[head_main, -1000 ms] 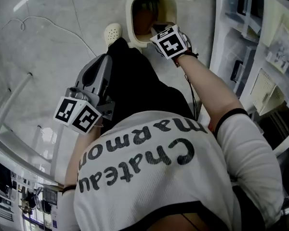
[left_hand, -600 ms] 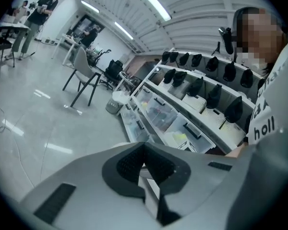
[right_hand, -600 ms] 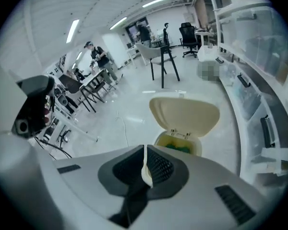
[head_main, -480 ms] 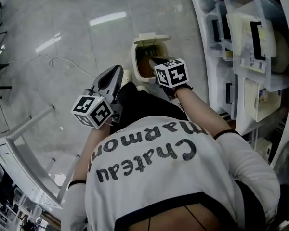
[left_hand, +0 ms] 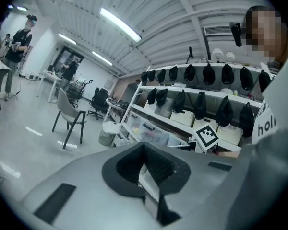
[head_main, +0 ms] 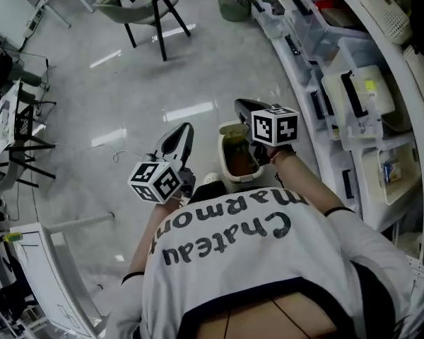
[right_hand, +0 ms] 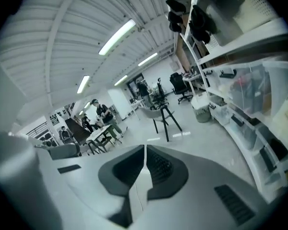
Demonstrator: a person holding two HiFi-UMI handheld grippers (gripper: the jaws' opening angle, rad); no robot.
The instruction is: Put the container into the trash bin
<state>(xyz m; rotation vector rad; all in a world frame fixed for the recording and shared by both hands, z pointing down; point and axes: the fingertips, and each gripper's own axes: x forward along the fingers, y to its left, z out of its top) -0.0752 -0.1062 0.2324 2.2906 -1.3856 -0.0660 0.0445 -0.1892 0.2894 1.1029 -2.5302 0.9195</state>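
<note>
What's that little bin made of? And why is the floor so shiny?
The trash bin looks like plastic: a smooth, pale wall with rounded corners and a soft sheen. The floor looks like polished stone or glossy tile, and I can't tell which. It is grey, faintly mottled, and shiny enough to mirror the ceiling lights as bright streaks.

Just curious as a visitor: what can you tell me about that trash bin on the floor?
The trash bin is pale cream and plastic-looking, with rounded corners. Its top is open, showing a dark brownish inside. It stands upright on the glossy grey floor, beside the shelving, with the right gripper over it.
</note>
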